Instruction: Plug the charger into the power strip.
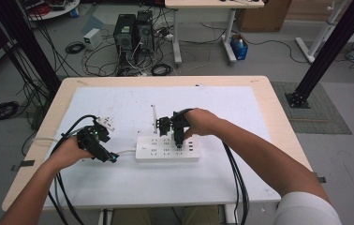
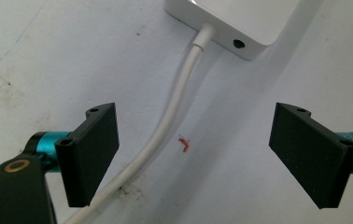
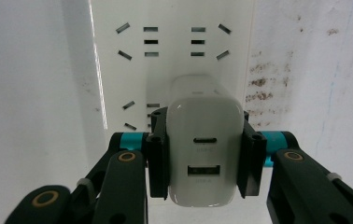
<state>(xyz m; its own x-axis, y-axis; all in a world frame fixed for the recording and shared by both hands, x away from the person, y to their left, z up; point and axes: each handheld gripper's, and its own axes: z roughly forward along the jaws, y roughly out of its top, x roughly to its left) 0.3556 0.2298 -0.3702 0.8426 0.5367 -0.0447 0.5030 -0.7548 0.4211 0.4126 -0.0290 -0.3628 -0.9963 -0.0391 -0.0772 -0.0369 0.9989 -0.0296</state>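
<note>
A white power strip lies on the white mat near the middle of the table. My right gripper points down at the strip's right half and is shut on a white USB charger, its jaws pressing the charger's two sides. The charger stands right over the strip's socket face; its prongs are hidden. My left gripper is open just left of the strip's end, with the strip's white cable lying on the mat between the jaws, untouched.
A small white plug lies behind my left hand. A thin white upright piece stands just behind the strip. A tiny red scrap lies on the mat. Black gripper cables trail off the table's front edge.
</note>
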